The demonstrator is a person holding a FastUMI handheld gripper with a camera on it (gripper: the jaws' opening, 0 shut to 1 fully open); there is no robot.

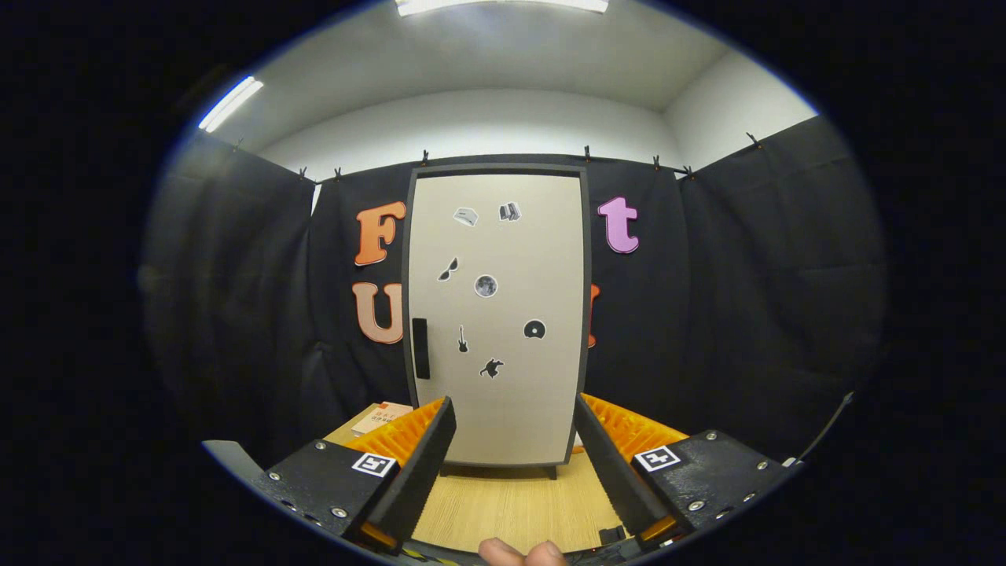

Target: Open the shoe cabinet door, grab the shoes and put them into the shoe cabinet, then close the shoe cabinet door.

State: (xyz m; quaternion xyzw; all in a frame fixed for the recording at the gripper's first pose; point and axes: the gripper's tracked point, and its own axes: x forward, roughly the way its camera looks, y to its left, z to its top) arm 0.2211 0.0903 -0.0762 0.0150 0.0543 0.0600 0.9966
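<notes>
A tall shoe cabinet [497, 314] stands upright on the wooden table, straight beyond my fingers. Its pale door is shut, framed in dark grey, with several small stickers on it. A dark vertical handle [421, 348] sits at the door's left edge, about mid-height. My gripper [512, 428] is open and holds nothing; the foot of the cabinet shows between its two fingers, some way ahead. No shoes are in sight.
The wooden table [511, 503] runs from under the fingers to the cabinet's feet. A small light card or box [380, 417] lies on the table left of the cabinet. Black cloth walls close in behind and on both sides. A fingertip [519, 553] pokes in below the fingers.
</notes>
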